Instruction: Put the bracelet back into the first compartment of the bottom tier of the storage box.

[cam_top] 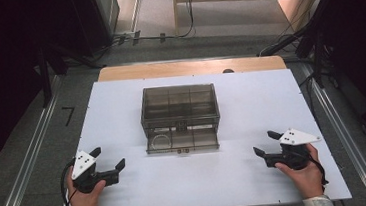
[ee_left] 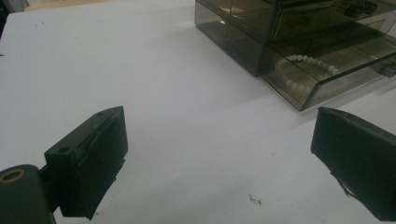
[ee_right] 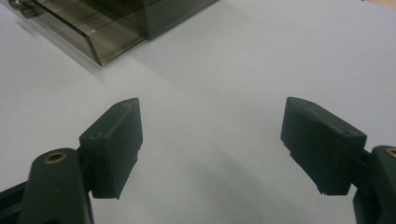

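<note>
Listing by size, with the hazard each item carries.

Desk (cam_top: 128, 188): white sheet filling the centre of the high view. Smooth and bare around the box, so I judge that a light box will skate on it if pushed rather than gripped.

Box (cam_top: 179, 108): smoky clear plastic, upper centre of the high view, divided into compartments on top. Nothing steadies it; a one-sided shove on the drawer could turn or slide the whole unit toward the far edge.

Drawer (cam_top: 182, 140): pulled out at the box's lower edge, centre of frame; upper right in the left tool view, upper left in the right tool view. Closing it off-centre could jam it askew, and a thin clear wall may be misjudged and struck.

Left tool (cam_top: 110, 162): lower left of the high view, jaws spread wide, nothing between them, well apart from the drawer.

Right tool (cam_top: 266, 145): lower right, jaws likewise spread and empty, well apart from the drawer.

Beads (ee_left: 303, 63): white string lying in the drawer's left compartment, upper right of the left tool view. Small and loose; wide blunt pads could pinch one part and let the rest slip, or snag it on the drawer's wall.
</note>
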The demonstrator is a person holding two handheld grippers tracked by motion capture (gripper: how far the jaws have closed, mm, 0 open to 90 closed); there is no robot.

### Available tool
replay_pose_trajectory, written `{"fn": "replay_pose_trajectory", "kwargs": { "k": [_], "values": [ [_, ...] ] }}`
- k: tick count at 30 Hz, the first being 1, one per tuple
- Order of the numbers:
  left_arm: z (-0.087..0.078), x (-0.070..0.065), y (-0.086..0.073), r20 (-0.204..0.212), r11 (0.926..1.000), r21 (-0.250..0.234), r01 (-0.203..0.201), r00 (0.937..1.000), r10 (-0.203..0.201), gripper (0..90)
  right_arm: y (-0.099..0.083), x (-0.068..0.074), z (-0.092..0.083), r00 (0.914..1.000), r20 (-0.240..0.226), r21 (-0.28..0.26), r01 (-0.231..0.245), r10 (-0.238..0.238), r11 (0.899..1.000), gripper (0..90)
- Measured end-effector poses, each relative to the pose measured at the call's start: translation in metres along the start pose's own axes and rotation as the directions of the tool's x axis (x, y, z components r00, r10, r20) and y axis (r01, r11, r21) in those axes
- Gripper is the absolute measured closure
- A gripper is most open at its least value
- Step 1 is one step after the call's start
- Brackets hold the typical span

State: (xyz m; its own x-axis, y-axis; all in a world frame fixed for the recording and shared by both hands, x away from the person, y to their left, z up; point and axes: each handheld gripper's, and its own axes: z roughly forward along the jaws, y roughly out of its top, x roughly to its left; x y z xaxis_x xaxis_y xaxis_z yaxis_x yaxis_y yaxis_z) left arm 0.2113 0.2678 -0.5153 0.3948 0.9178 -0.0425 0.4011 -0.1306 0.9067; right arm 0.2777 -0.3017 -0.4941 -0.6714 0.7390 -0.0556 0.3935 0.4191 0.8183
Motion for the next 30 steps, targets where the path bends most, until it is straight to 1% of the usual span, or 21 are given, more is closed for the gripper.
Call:
{"fn": "replay_pose_trajectory", "kwargs": {
  "k": [9,11,13,17,24,30],
  "values": [
    [0.0,0.0,0.0,-0.001,1.0,0.001,0.0,1.0,0.0,4.6,-0.011,-0.014,-0.012,0.9991,0.037,0.011,-0.02,0.019,1.0,17.9],
    [0.0,0.0,0.0,-0.002,1.0,0.003,-0.001,1.0,0.001,4.6,-0.013,-0.017,-0.014,0.9984,0.054,0.012,-0.017,0.016,1.0,17.6],
    [0.0,0.0,0.0,-0.003,1.0,0.005,-0.001,1.0,0.001,4.6,-0.015,-0.021,-0.017,0.9978,0.062,0.014,-0.024,0.023,1.0,16.9],
    [0.0,0.0,0.0,-0.003,1.0,0.006,-0.001,1.0,0.001,4.6,-0.019,-0.028,-0.022,0.9966,0.076,0.009,-0.032,0.031,0.999,16.4],
    [0.0,0.0,0.0,-0.002,1.0,0.002,-0.001,1.0,0.001,4.6,-0.026,-0.036,-0.028,0.9933,0.106,0.012,-0.047,0.046,0.999,15.9],
    [0.0,0.0,0.0,-0.004,1.0,0.006,-0.001,1.0,0.001,4.6,-0.03,-0.042,-0.036,0.9902,0.125,0.002,-0.061,0.061,0.998,15.7]
  ]
}}
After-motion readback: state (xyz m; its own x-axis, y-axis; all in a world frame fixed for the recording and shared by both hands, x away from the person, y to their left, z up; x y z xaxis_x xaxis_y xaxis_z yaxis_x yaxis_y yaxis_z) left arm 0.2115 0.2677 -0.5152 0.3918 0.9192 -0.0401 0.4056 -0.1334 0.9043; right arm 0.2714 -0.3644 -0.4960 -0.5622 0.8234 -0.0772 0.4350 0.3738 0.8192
